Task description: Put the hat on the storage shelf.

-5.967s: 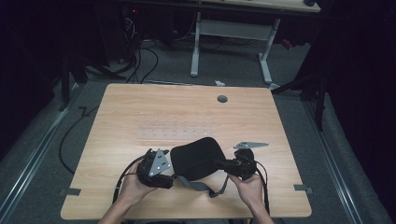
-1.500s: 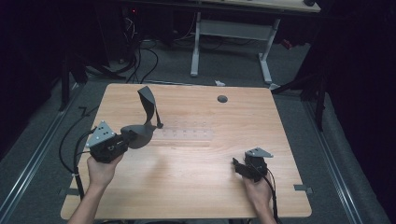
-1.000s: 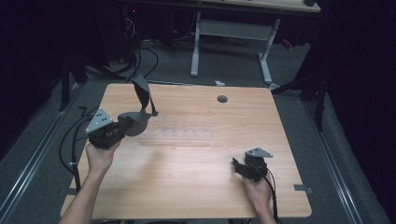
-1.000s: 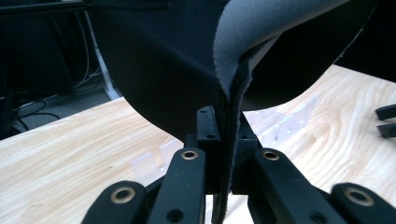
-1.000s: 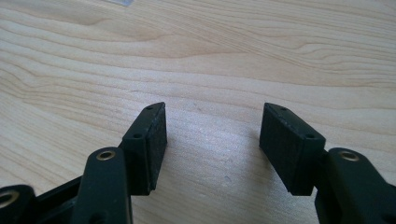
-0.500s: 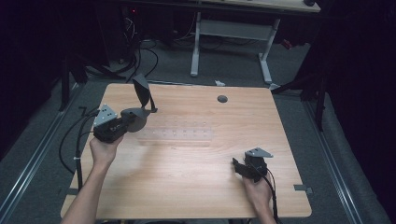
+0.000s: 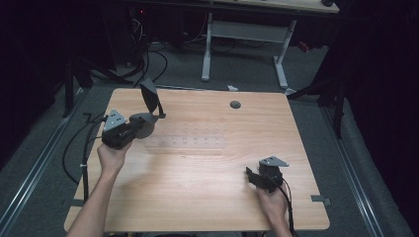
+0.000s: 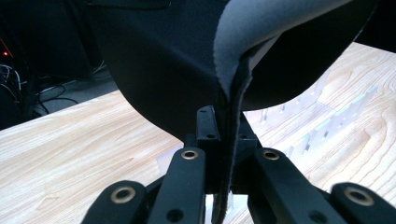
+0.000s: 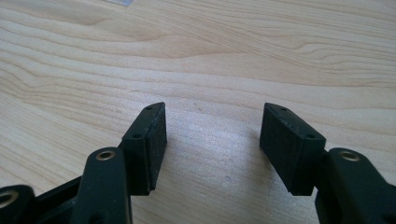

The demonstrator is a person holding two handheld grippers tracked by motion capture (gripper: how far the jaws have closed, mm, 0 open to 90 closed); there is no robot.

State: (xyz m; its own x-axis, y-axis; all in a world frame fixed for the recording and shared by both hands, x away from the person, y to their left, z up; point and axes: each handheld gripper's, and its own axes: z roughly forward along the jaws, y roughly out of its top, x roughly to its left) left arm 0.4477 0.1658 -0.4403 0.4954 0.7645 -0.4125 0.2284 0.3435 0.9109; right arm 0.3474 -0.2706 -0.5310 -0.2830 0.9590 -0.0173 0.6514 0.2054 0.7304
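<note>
Left gripper (image 7: 140,124) clamped on black cloth (image 7: 148,98), far-left over table (image 7: 207,168).
Cloth edge pinched between jaws, rest rising above. Right gripper (image 9: 212,140) open, empty, near-right.

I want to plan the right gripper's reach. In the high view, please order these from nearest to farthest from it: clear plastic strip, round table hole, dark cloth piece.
1. clear plastic strip, table middle.
2. round table hole, far edge.
3. dark cloth piece, far left, clamped by left gripper.
</note>
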